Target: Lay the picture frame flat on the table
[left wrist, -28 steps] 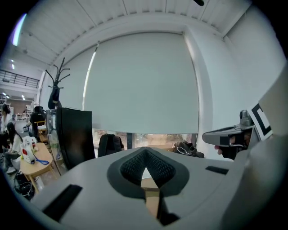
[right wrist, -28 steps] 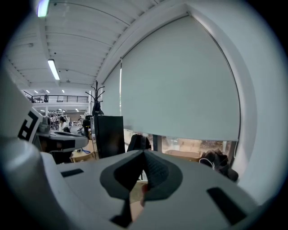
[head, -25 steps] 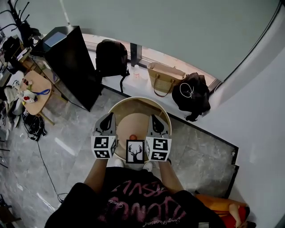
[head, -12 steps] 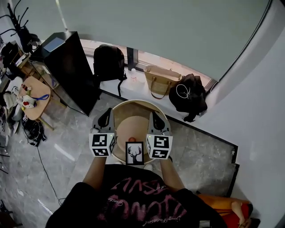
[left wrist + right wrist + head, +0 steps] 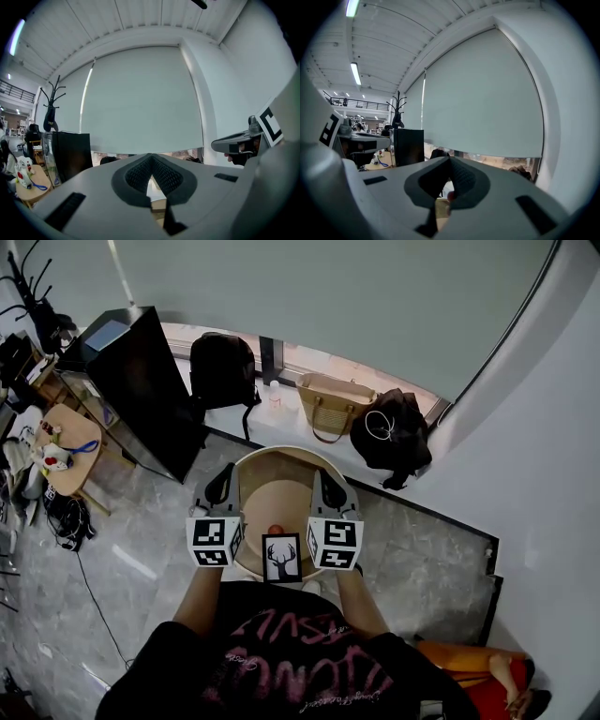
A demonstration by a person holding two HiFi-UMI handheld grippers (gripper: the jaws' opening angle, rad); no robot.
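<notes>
left gripper (image 5: 222, 487) + right gripper (image 5: 328, 486): jaws pinched together, empty | picture frame (image 5: 281, 557): behind both jaws, between them | past 1 s: nothing really shifted, can't tell if it's flat tbh

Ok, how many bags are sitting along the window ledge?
3: a black backpack at the left of the ledge, a tan woven handbag in the middle, a black bag at the right. More could be hidden behind the black cabinet.

Matt wooden table (image 5: 278, 495) — smooth, glossy stone floor (image 5: 424, 547)
</notes>
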